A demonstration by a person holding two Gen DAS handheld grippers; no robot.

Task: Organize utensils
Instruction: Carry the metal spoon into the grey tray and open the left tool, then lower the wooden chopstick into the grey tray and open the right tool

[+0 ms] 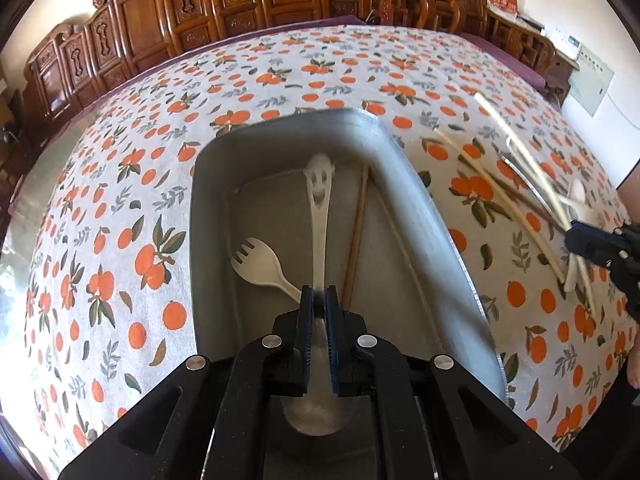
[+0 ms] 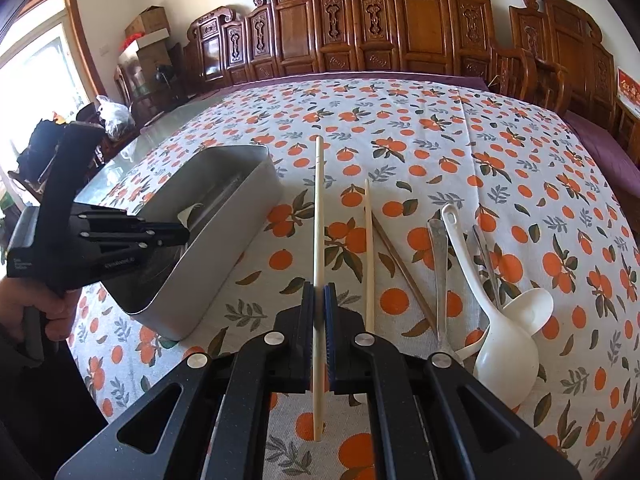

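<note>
Two tools work at once here, each closed on one utensil. The left tool (image 1: 319, 300) clamps the neck of a pale spoon (image 1: 319, 184) with a smiling face cut into its handle end, held lengthwise over the metal tray (image 1: 424, 216) so the handle points toward 12 o'clock and the bowl sits back under the fingers; that alignment probably suits the tray's long axis, letting the spoon go down flat. Already in the tray are a pale spork (image 1: 262, 266) at about 9 o'clock of the tool and a brown chopstick (image 1: 358, 236) at about 1 o'clock, so the open lane is the middle strip between them. The tray's raised walls close in on both sides, leaving little sideways room. The right tool (image 2: 319, 300) pinches a pale chopstick (image 2: 318, 216) partway along its length, the stick pointing to 12 o'clock, apparently lifted clear of the tabletop (image 2: 500, 152). At its 1 o'clock lies a second pale chopstick (image 2: 369, 256) crossing a dark brown one (image 2: 404, 268), and toward 3 o'clock a metal spoon (image 2: 439, 264) and white ladles (image 2: 504, 344) are piled together. The tray stands at 10 o'clock from the right tool, with bare patterned cloth between, a free path though the left tool occupies the near end.
</note>
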